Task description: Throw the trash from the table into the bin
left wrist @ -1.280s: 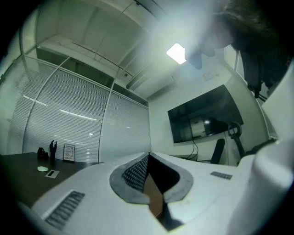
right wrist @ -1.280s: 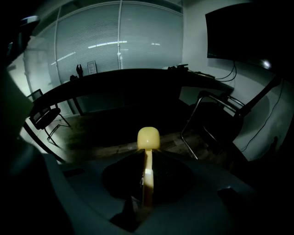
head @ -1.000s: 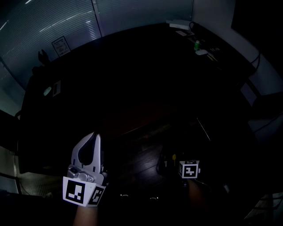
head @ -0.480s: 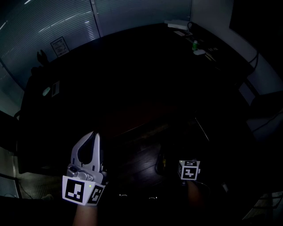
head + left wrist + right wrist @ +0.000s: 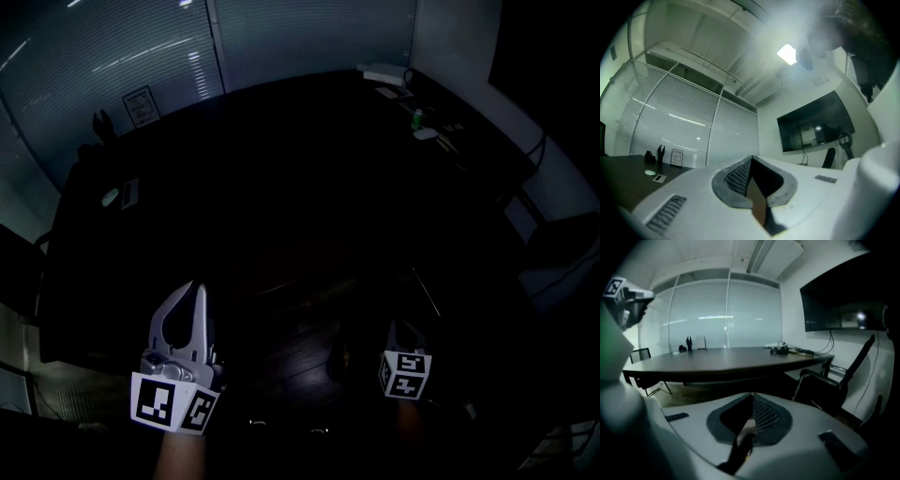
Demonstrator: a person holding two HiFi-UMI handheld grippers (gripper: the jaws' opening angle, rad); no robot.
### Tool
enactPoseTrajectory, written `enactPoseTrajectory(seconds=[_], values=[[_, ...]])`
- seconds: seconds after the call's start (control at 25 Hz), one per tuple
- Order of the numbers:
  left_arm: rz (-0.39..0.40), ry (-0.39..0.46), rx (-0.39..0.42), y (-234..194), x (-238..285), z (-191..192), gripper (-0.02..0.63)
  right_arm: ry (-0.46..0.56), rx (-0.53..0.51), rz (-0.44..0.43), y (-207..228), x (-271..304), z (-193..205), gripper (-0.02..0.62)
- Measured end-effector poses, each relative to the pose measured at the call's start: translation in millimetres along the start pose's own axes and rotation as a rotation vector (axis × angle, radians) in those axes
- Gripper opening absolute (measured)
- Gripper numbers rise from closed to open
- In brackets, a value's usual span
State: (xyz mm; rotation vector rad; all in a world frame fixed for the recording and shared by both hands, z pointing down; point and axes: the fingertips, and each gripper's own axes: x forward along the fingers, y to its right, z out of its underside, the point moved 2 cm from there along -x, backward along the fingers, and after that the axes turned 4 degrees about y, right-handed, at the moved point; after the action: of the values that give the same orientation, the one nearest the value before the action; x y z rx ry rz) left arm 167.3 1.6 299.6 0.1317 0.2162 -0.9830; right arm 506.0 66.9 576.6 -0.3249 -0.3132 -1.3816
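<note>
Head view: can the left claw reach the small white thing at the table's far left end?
Probably not. The left claw sits shut at the near side; the white thing lies far across the dark table. Nothing blocks it, only distance.

The head camera looks steeply down from above onto a long dark tabletop [image 5: 281, 169], with the left gripper [image 5: 196, 287] and right gripper [image 5: 401, 330] low in its frame. Each gripper camera sits close behind its own jaws: the left one tilts up toward the blinds [image 5: 670, 126] and a wall screen [image 5: 813, 122], while the right one looks level along the tabletop's near edge. All three views share the tabletop's far edge under the blinds.
</note>
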Motion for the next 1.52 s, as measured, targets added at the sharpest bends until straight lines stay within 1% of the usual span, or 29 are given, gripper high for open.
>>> enactPoseTrajectory(seconds=[0.2, 0.4, 0.52, 0.6, 0.72, 0.84, 0.96, 1.12, 1.28, 1.52], values=[[-0.055, 0.018, 0.017, -14.9, -17.6, -17.4, 0.000, 0.204, -0.025, -0.057, -22.8, -27.8, -80.6, 0.008], [-0.113, 0.037, 0.040, -25.3, -37.7, -37.9, 0.000, 0.378, -0.088, -0.160, -60.2, -54.2, -157.0, 0.008], [-0.149, 0.052, 0.055, -32.8, -51.4, -51.9, 0.000, 0.480, -0.100, -0.224, -90.0, -72.7, -204.5, 0.008], [-0.181, 0.065, 0.070, -37.1, -62.2, -62.3, 0.000, 0.545, -0.110, -0.273, -108.7, -84.2, -228.3, 0.008], [-0.247, 0.080, 0.097, -51.5, -84.5, -76.9, 0.000, 0.617, -0.121, -0.337, -138.2, -94.9, -254.7, 0.008], [-0.316, 0.091, 0.121, -75.4, -111.9, -89.1, 0.000, 0.665, -0.119, -0.398, -171.8, -101.6, -275.7, 0.008], [-0.370, 0.095, 0.133, -102.9, -138.1, -96.9, 0.000, 0.696, -0.083, -0.470, -210.3, -108.5, -289.8, 0.008], [-0.434, 0.104, 0.136, -149.7, -162.5, -98.4, 0.000, 0.727, -0.108, -0.506, -266.1, -108.4, -307.6, 0.008], [-0.452, 0.113, 0.130, -208.7, -177.6, -99.2, 0.000, 0.743, -0.135, -0.512, -328.3, -97.6, -325.9, 0.008], [-0.458, 0.145, 0.135, -306.4, -190.9, -117.4, 0.000, 0.767, -0.141, -0.513, -427.5, -82.1, -349.5, 0.008]])
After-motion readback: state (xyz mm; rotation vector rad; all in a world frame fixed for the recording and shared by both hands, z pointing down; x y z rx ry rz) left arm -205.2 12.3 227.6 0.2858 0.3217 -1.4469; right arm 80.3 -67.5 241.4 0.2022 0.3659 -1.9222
